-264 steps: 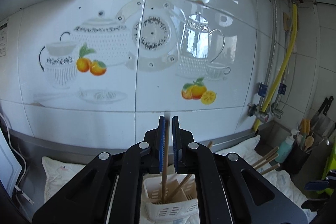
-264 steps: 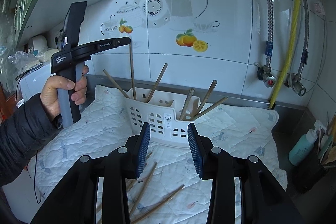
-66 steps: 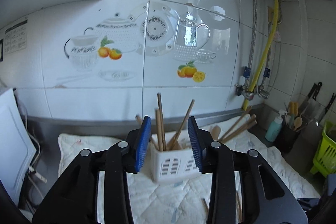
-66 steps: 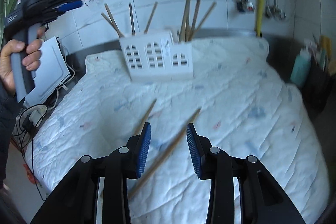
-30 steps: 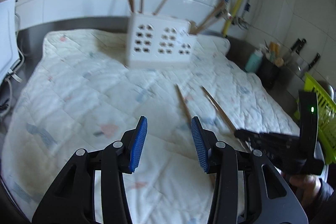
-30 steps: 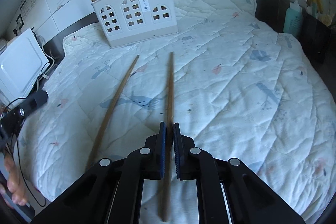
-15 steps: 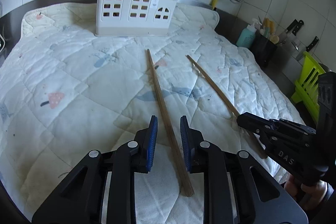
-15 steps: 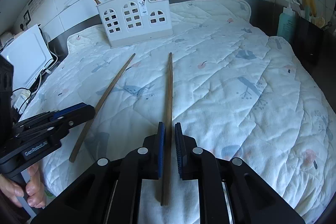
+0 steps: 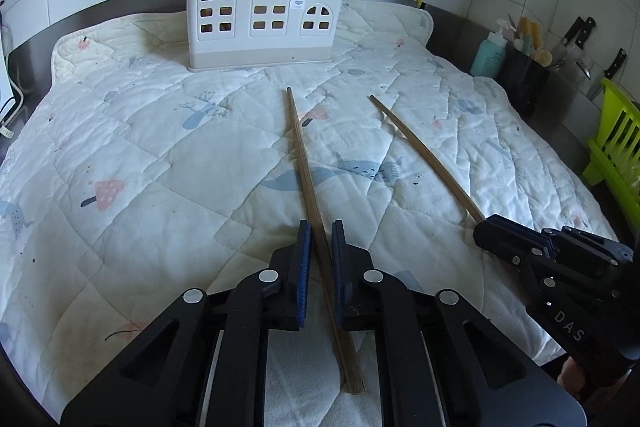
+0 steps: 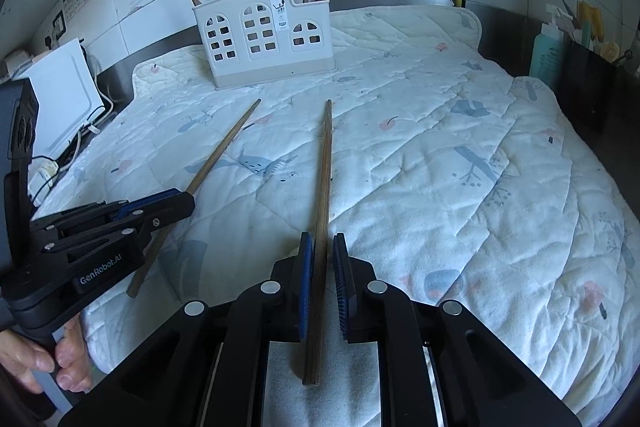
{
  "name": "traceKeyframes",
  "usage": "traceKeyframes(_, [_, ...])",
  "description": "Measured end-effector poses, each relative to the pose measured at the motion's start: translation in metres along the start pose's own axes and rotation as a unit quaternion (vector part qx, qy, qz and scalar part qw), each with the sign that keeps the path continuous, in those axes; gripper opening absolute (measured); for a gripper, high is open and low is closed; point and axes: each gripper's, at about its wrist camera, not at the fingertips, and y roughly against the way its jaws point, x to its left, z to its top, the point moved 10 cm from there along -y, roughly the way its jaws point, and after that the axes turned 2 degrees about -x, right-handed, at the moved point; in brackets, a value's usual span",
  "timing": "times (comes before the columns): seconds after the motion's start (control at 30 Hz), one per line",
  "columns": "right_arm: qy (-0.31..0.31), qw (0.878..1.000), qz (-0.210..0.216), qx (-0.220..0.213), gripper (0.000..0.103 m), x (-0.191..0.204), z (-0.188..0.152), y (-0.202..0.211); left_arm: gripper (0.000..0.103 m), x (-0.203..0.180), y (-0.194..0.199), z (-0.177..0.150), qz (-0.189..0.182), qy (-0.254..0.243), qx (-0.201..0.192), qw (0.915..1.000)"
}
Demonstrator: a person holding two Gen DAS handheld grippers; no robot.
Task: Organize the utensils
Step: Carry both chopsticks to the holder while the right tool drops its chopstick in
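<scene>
Sorting long brown wooden chopsticks into a white plastic windowed holder [image 9: 260,15].
Several are already stood upper centre; two [image 9: 308,179] [image 10: 324,187] on the quilted mat are clamped by the left gripper [image 9: 319,259], just closed, and the right gripper [image 10: 320,259].

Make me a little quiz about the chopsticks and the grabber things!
1. How many chopsticks lie on the quilted mat?
2. The left gripper is: A) open above the mat, B) shut on a chopstick, C) shut on the holder.
3. True or false: the white utensil holder stands upright with chopsticks in it.

Key
1. Two: the left-hand chopstick and the right-hand chopstick.
2. B. Its jaws have just been closing on the left-hand chopstick. The right gripper is shut on the right-hand chopstick.
3. True.
</scene>
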Motion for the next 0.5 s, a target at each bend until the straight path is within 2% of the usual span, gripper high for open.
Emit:
traceKeyframes(0.23, [0.014, 1.0, -0.002, -0.014, 0.007, 0.001, 0.011, 0.013, 0.005, 0.008, 0.01, 0.005, -0.014, 0.002, -0.004, 0.9999])
traceKeyframes(0.5, [0.07, 0.994, 0.0, -0.079, 0.007, 0.013, 0.067, 0.061, 0.005, 0.024, 0.041, 0.033, -0.035, 0.017, -0.049, 0.9981])
